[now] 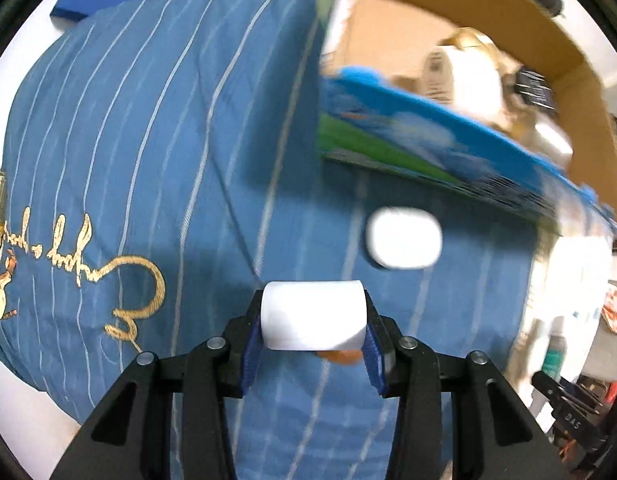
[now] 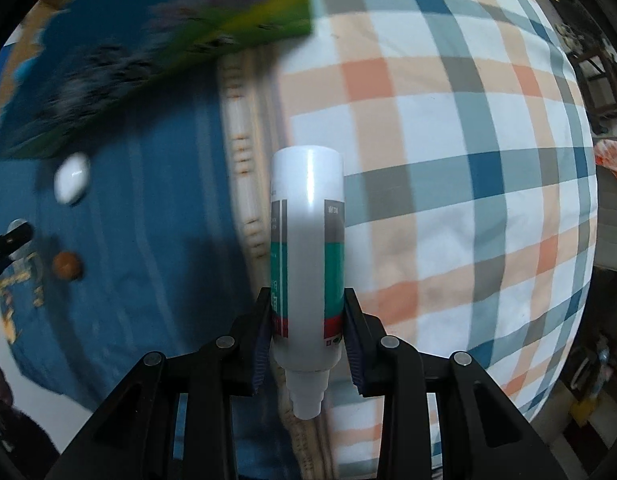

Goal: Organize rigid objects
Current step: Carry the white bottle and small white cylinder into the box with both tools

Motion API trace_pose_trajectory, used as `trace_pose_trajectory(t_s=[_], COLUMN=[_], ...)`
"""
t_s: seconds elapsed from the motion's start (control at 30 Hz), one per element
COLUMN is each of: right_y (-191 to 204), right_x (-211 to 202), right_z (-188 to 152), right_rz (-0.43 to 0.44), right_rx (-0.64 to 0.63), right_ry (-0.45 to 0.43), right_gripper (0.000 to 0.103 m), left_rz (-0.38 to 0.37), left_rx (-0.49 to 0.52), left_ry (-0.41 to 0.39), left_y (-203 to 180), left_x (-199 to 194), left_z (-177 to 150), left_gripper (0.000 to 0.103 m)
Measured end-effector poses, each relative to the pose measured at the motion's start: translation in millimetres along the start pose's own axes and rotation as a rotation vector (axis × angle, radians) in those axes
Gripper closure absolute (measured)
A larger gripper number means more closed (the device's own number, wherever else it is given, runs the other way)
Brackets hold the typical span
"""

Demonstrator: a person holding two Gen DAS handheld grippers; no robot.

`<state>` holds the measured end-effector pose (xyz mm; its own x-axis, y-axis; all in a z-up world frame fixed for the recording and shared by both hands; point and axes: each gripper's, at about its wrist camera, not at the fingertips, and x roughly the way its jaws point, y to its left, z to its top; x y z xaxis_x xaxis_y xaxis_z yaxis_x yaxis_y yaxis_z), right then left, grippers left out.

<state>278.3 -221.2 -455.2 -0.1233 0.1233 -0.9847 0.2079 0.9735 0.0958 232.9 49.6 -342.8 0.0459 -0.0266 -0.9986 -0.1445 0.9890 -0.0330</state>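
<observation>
**Both tools loaded above the bed; box lies ahead and to the right of the left one**

A white cylinder (image 1: 313,316) is clamped crosswise in the left tool (image 1: 313,334), pointed down over the blue bedspread (image 1: 148,160). The cardboard box (image 1: 488,32) lies up and right. A white bottle (image 2: 307,264) is pinched lengthwise, nozzle rearward, in the right tool (image 2: 307,332).

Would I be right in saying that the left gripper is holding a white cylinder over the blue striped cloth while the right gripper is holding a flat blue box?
Not quite. The right gripper is shut on a white bottle with a green and red label, as the right wrist view shows. The rest stands: the left gripper holds the white cylinder over the blue striped cloth.
</observation>
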Motion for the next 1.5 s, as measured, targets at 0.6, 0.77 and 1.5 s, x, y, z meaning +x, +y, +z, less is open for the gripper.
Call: trace_pose_trajectory(t_s=[0.6,0.77,1.5], right_y=[53.8,51.5,52.8], right_x=[-122.1,-149.3,-198.7], right_z=[-51.6,-54.5,118.5], right_rz=[0.203,0.222,0.111], right_rx=[-0.158,-0.167,-0.111], right_ry=[-0.167,-0.210,-0.341], right_gripper=[0.068,0.068,0.069], left_rz=[-0.118,-0.140,-0.137], left_rx=[0.203,0.211,0.187], left_ry=[-0.129,-0.169,-0.215], left_y=[-74.6,-83.3,-106.0], left_x=[-111.9,-132.2,-141.6], left_z=[-63.5,-59.4,115.8], left_gripper=[0.063,0.063,0.063])
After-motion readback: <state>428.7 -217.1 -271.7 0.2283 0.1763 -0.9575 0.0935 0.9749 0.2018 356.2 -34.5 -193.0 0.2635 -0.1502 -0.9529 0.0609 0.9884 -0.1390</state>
